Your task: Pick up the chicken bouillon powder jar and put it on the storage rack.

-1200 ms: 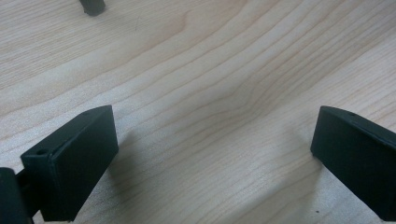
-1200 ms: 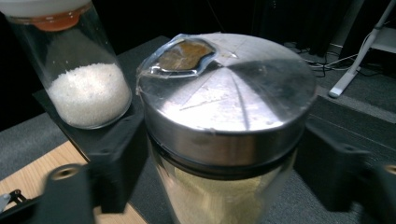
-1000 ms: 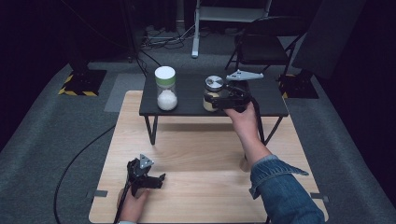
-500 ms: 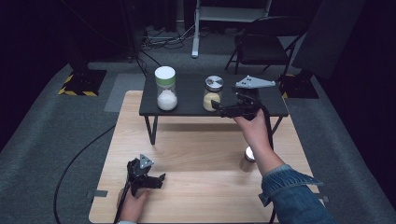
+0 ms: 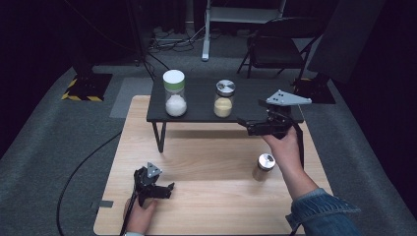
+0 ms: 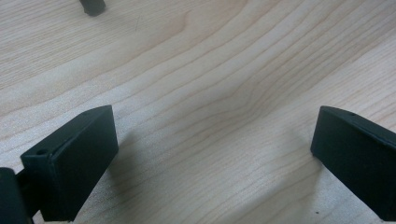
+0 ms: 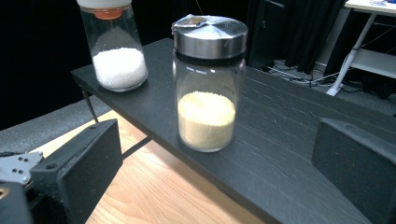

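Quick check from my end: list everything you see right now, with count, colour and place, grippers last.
Yellow-grain jar: 1, clear glass, metal lid, on the shelf, middle; upright, free of the jaws.
White-grain jar: 1, clear glass, white lid with a green band, on the shelf, left.
Small jar: 1, metal lid, on the board, near right.
Shelf: 1, black, low, on thin legs, at the board's far side.
Board: 1, light wood, on grey carpet.
Chair: 1, dark, behind the shelf.
Left gripper: 1, black, jaws open, low over the board's near left.
Right gripper: 1, black, jaws just opened, nothing between them, at the shelf's right front edge, right of the yellow-grain jar.
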